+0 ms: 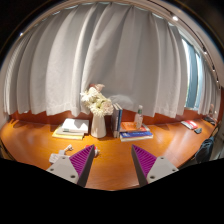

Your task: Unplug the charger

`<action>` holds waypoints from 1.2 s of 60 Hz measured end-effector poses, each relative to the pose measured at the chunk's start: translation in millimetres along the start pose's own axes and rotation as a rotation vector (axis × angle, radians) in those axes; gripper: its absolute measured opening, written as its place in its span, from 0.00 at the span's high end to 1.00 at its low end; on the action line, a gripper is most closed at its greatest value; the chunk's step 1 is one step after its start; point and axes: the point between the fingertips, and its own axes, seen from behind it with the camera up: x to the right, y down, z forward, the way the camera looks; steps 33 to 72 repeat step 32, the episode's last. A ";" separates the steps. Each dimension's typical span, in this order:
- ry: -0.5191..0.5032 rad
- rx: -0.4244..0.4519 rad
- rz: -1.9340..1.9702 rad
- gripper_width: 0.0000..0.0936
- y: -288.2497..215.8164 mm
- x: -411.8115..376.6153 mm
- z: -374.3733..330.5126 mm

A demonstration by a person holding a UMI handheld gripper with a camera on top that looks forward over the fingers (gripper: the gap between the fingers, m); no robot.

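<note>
My wooden table (40, 135) carries stacked books (72, 129), a vase of white flowers (98, 118), upright books (117, 120) and a bottle (138, 116).

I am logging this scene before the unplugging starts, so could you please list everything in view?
Wooden desk: one, orange-brown, under and beyond the fingers.
White flowers in a pale vase: one bunch, beyond the fingers, mid-desk.
Upright dark books: a few, beside the vase.
Flat blue book: one, next to the upright books.
Pale stacked books: one pile, other side of the vase.
Small bottle: one, clear, behind the blue book.
Red-and-white item: one, far desk end; identity unclear.
Curtains: grey-white, behind the desk.
Charger: none discernible.
Gripper: one, magenta pads, fingers open, empty.
</note>
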 end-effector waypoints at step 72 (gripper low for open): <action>-0.053 -0.060 -0.005 0.23 32.3 -21.9 -23.8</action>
